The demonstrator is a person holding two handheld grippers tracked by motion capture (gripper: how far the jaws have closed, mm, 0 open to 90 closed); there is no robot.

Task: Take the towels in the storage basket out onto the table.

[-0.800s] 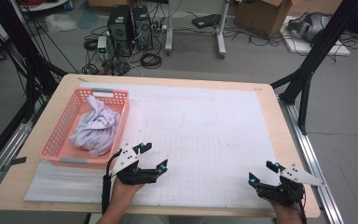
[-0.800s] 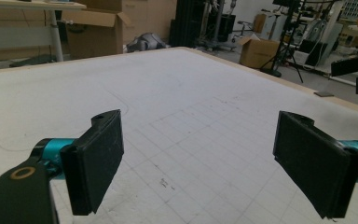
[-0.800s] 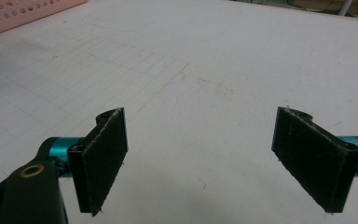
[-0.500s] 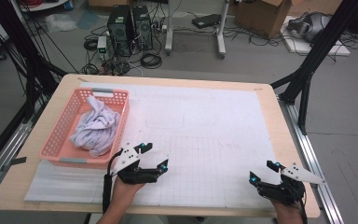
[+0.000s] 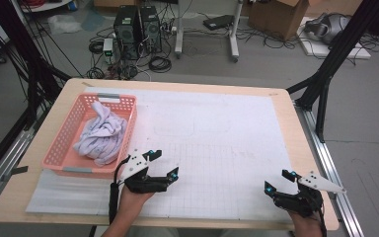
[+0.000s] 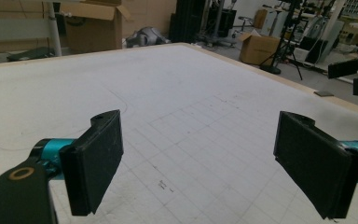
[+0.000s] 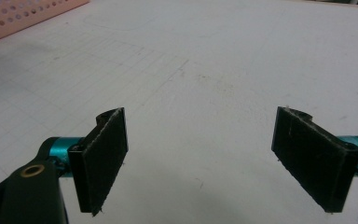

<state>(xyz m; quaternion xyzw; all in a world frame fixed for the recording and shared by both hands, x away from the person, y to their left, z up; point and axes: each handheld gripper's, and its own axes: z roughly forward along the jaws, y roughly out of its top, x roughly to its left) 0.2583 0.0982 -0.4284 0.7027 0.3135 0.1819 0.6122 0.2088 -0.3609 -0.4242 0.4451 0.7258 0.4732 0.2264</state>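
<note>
Nothing much has shifted since the earlier frames: both hands sit where they were at the bottom of the high view, and the cloth and basket have not stirred.

From where I stand, the left hand-held gripper point(image 5: 161, 164) rests low at centre-left of the frame, just below and right of the basket's point(image 5: 67, 134) near right corner, its tips aimed toward the upper right. Its 2 jaws stand wide apart with nothing between them; the left gripper view looks out over bare gridded mat point(image 6: 177, 112) between the black pads point(image 6: 98, 158). The right hand-held gripper point(image 5: 279, 179) sits at the lower right, near the worktop's point(image 5: 296, 128) front edge, well apart from the other. Its jaws are also spread wide and empty, the right gripper view showing plain mat between the pads point(image 7: 103, 154) and a strip of the pink basket at the upper left corner.

The cloth point(image 5: 102, 136), a crumpled white-lilac bundle, lies inside the basket at the left of the frame, untouched by either tool.

My reading is that the work has not begun: both tools are poised and ready, and the left one is nearest the cloth, so it would likely reach up and left into the basket to take hold first.
</note>
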